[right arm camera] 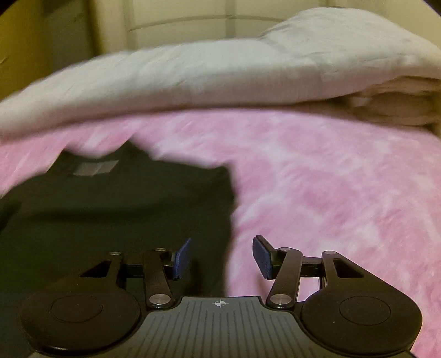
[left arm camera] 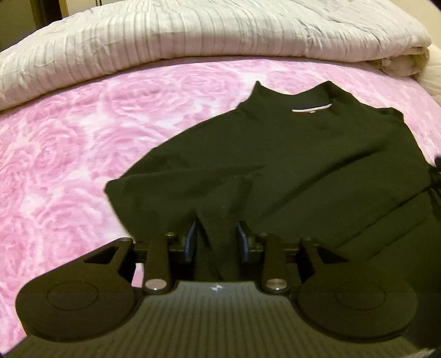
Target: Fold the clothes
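A black shirt (left arm camera: 289, 154) lies on the pink rose-pattern bedspread (left arm camera: 69, 154), collar and white neck label toward the far side. My left gripper (left arm camera: 217, 239) is open over the shirt's near left part, and a ridge of black fabric rises between its blue pads (left arm camera: 192, 242) without being pinched. In the right wrist view, which is blurred by motion, the shirt (right arm camera: 124, 209) fills the left half. My right gripper (right arm camera: 222, 257) is open and empty, straddling the shirt's right edge where it meets the bedspread (right arm camera: 344, 198).
A folded pale striped quilt (left arm camera: 193, 30) lies across the far side of the bed, and it also shows in the right wrist view (right arm camera: 220, 71). A beige wall or headboard (right arm camera: 193, 22) stands behind it. Bare bedspread lies left and right of the shirt.
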`<state>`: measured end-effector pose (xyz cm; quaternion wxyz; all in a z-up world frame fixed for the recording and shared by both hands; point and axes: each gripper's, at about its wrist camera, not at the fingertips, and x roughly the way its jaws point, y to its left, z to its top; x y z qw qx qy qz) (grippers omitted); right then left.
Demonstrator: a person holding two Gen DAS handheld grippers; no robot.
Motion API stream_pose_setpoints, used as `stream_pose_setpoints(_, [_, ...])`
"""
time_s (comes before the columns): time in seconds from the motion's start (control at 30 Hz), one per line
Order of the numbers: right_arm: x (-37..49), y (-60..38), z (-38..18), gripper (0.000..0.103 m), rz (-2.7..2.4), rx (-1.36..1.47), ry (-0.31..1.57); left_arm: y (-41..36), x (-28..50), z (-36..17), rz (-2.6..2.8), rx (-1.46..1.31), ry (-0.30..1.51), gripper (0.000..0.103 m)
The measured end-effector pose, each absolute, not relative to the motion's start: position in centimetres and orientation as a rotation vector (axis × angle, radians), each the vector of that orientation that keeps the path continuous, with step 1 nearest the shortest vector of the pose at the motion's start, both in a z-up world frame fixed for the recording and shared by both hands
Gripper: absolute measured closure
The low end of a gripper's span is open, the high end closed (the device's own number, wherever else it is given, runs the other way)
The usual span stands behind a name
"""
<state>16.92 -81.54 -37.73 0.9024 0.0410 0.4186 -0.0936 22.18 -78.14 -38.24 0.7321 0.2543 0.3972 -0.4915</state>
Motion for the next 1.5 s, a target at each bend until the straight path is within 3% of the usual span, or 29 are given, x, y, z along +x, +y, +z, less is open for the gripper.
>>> stream_pose_setpoints(0.17, [14.0, -82.9, -40.3, 0.05, -0.305, 0.056, 0.963, -77.0, 21.8, -37.0, -1.087, 0.581, 0.843, 0.07])
stream_pose_setpoints(0.27, [12.5, -83.6, -39.5, 0.05, -0.366, 0.088, 0.957, -76.6, 21.0, -36.7, -1.105, 0.578, 0.834, 0.065])
stream_pose_setpoints(0.57, [12.6, -81.7, -40.1, 0.05, -0.275, -0.085, 0.97, -76.6, 19.4, -36.7, -1.156, 0.592, 0.796, 0.064])
stream_pose_setpoints(0.67, [12.2, -84.9, -40.4, 0.043, -0.336, 0.065, 0.974, -77.5, 22.1, -38.2, -1.088, 0.572, 0.822, 0.065])
stream_pose_setpoints(0.87, [11.4, -83.7, -39.8, 0.042, -0.369, 0.038, 0.99, -78.4, 24.6, -37.0, -1.061, 0.563, 0.755, 0.066])
stream_pose_setpoints(1.0, [10.8, -84.6, -40.4, 0.042, -0.42, 0.146, 0.992, -78.7, 25.5, -37.9, -1.006, 0.593, 0.807, 0.069])
stream_pose_setpoints(1.17, [11.1, -84.0, -39.4, 0.042, -0.384, 0.159, 0.969, -77.7, 22.5, -35.9, -1.102, 0.547, 0.765, 0.068])
stream_pose_setpoints(1.27, [11.5, -82.9, -38.6, 0.042, -0.33, 0.121, 0.944, -78.4, 21.1, -38.0, -1.142, 0.63, 0.793, 0.068])
stream_pose_setpoints(1.37, [12.3, -83.5, -39.3, 0.042, -0.324, 0.108, 0.948, -78.6, 21.1, -39.5, -1.134, 0.667, 0.78, 0.061])
stream_pose_setpoints(1.5, [11.4, -86.3, -39.9, 0.041, -0.371, 0.236, 0.978, -77.6, 20.6, -37.8, -1.087, 0.647, 0.8, 0.066])
